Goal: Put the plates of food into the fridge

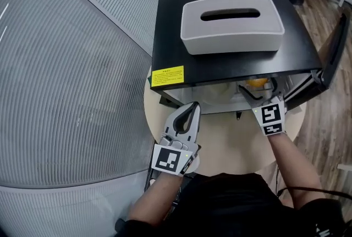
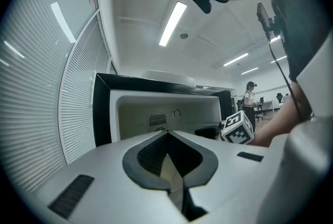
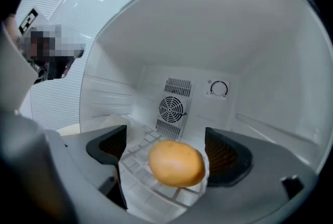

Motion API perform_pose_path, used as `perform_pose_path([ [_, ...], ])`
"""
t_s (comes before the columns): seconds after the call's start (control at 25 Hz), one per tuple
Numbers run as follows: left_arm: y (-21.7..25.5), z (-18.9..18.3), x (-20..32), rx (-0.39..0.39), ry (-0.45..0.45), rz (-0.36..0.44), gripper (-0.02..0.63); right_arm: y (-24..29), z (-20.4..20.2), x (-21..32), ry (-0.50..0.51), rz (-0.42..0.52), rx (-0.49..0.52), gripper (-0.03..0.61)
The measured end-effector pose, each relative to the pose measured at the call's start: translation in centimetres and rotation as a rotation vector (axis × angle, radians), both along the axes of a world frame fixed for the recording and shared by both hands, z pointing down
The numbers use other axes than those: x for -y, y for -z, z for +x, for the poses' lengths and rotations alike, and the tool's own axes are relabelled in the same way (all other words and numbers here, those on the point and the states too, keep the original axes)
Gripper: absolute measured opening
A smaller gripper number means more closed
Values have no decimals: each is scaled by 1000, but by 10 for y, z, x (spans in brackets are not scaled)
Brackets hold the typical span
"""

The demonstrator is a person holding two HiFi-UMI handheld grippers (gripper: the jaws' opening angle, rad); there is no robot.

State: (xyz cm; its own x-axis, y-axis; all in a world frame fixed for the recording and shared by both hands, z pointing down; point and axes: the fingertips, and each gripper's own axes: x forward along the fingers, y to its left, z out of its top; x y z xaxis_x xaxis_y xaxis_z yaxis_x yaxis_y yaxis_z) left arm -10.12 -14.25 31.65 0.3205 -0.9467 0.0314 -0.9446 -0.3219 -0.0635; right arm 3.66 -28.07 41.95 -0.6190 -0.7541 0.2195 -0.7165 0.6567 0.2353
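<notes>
orange food (image 3: 176, 163) lies inside the fridge (image 1: 170, 27), between the spread jaws of the right hand-held gripper (image 3: 166, 151) — the left hand-held gripper (image 1: 192, 109), pressed together, hangs over the counter (image 1: 231, 142).

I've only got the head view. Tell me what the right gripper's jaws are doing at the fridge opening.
Observer: The right gripper has its jaws apart, with a round orange food between them.
Operator: Say what that food sits on.
Observer: A white wire shelf inside the fridge; I can't make out a plate under it.
Operator: Describe the back wall.
Observer: It carries a round fan grille, with a dial up to its right.
</notes>
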Motion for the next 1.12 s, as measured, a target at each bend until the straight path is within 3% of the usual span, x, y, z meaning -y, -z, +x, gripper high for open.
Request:
perform_pose_path([
  [0.2, -10, -7, -27, 7, 46, -18, 3, 2, -12, -36, 121, 34, 38, 476],
  [0.36, -16, -24, -51, 11, 72, -27, 3, -10, -21, -66, 159, -27, 95, 474],
  [0.52, -19, -47, -76, 23, 89, -25, 3, -27, -37, -94, 173, -85, 90, 474],
  [0.84, -14, -117, -135, -43, 145, 0, 3, -75, -89, -165, 203, -303, 141, 474],
  [1.12, -25, -168, -180, -72, 183, -8, 3, -141, -132, -255, 199, -629, 252, 474],
])
